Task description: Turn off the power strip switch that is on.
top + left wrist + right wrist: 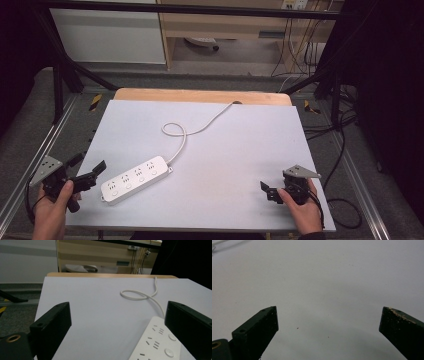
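A white power strip lies slantwise on the white table, its white cord looping back toward the far edge. My left gripper hovers at the table's left front edge, just left of the strip, jaws wide apart and empty. In the left gripper view the power strip lies low by the right jaw and the cord loops beyond. My right gripper sits at the front right of the table, open over the bare table, far from the strip.
A wooden strip edges the table's far side. Black frame bars stand at the left and right. Cables trail on the floor to the right. A wooden cabinet stands behind.
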A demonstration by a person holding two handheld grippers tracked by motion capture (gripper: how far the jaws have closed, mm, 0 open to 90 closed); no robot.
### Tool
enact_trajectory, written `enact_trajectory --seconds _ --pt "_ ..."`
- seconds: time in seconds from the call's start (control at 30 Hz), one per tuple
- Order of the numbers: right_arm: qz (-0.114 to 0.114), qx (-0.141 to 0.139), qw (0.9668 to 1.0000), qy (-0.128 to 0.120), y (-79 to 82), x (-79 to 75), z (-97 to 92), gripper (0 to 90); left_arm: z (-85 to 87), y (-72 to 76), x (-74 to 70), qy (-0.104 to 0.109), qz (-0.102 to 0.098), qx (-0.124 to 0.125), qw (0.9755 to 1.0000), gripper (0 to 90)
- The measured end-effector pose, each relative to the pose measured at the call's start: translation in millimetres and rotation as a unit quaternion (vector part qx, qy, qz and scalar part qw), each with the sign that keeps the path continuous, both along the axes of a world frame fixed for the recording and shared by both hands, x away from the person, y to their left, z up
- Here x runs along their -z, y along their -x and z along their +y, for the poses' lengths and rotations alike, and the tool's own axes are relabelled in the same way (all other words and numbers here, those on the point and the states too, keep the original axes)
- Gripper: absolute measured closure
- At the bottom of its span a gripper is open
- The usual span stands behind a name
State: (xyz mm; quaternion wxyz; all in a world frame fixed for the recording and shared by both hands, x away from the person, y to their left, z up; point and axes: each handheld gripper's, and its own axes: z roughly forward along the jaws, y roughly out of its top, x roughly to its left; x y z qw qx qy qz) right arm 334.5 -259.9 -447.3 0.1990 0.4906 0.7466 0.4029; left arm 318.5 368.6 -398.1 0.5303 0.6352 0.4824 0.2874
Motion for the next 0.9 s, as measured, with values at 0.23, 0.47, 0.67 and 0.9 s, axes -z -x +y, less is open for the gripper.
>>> enact_trajectory --seconds 0.23,0.47,0.67,0.9 --pt "-0.001 0.000 1.0000 0.002 -0.7 0.4 -0.1 3.1 8.4 -3.2 6.7 -0.009 0.019 -0.019 0.9996 8.6" --pt "-0.001 0.007 1.0000 0.002 -3.6 1.6 -0.7 2.9 6.9 -9.6 19.5 -0.030 0.058 -0.017 0.9977 9.0" --pt "0.005 0.013 0.9998 0.016 -15.6 6.6 1.8 2.8 2.2 -17.4 30.6 -0.049 0.096 -0.025 0.9938 8.8" --pt "0.044 0.022 0.9975 0.051 -37.0 17.0 10.7 0.6 -2.8 -19.7 32.1 -0.059 0.101 -0.029 0.9927 9.0"
